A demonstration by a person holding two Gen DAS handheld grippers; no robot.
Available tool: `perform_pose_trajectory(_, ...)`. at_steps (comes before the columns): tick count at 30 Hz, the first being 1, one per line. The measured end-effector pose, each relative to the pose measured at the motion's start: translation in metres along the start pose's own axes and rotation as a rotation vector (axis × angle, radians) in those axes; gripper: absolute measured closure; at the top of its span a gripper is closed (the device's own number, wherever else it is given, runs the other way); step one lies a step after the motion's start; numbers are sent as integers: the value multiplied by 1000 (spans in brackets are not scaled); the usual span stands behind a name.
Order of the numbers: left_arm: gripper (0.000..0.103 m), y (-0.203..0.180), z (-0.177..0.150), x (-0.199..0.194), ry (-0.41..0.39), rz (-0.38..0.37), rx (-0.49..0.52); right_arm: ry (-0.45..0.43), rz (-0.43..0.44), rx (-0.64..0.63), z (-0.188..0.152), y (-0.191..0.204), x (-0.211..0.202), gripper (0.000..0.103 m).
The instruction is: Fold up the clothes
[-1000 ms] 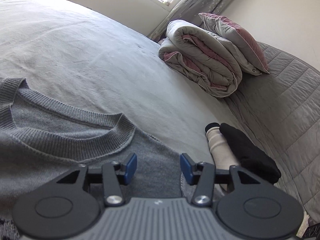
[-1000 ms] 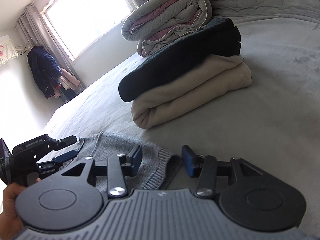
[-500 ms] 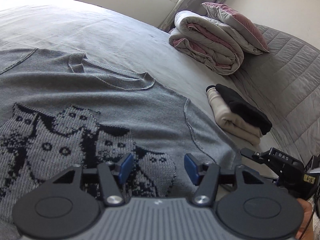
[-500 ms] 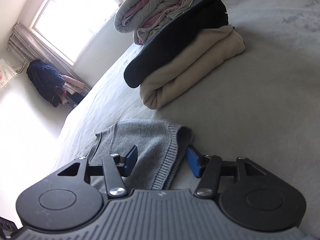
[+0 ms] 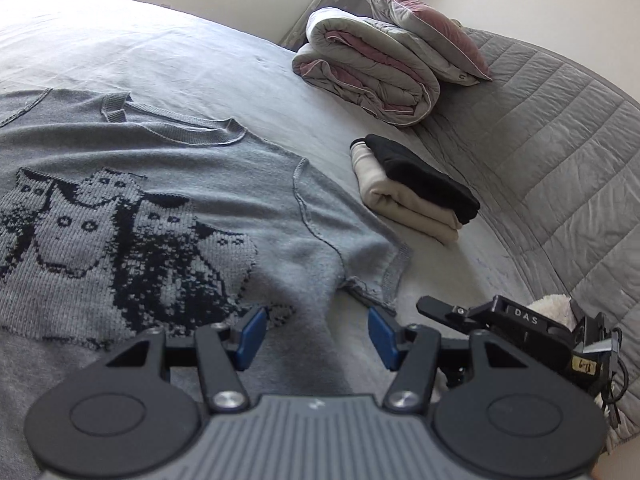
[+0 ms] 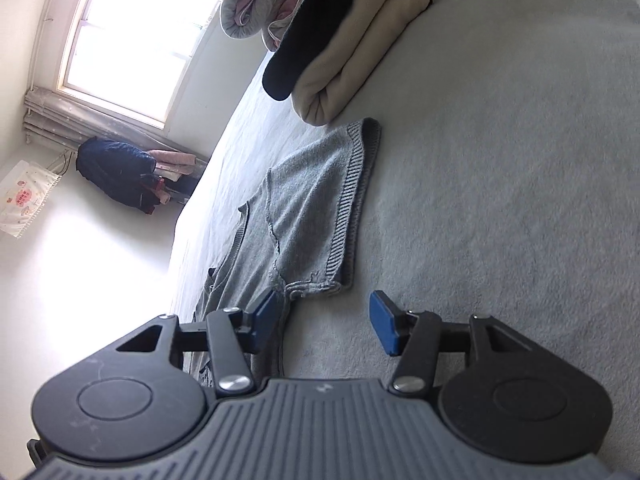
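On grey bed [image 5: 240, 64], sweater [image 5: 192, 184] flat, sleeve edge [image 6: 352, 200] by bare sheet, both claws [image 5: 316, 334] [image 6: 326, 322] wide, empty.

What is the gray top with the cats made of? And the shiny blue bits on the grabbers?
The gray cat top looks like soft knitted yarn, maybe wool or acrylic: ribbed collar and cuff, and the cats are built from tiny stitch blocks. The blue pads on the open left gripper look like smooth, matte rubber or plastic; which one is unclear.
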State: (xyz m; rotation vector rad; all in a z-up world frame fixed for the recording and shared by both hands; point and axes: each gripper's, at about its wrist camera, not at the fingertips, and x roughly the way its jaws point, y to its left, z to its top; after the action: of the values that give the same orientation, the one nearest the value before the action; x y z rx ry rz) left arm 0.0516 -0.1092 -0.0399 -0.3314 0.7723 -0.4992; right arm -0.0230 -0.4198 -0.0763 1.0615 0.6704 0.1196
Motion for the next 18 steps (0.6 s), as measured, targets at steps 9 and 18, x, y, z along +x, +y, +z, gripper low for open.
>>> perform_pose_trajectory(9,58,-60,-24,29,79,110,282,31,-21,-94,10,14,38,76)
perform_pose_trajectory(18,71,-83,-31,42,163,146,348,20,12,-41,15,0,30,92)
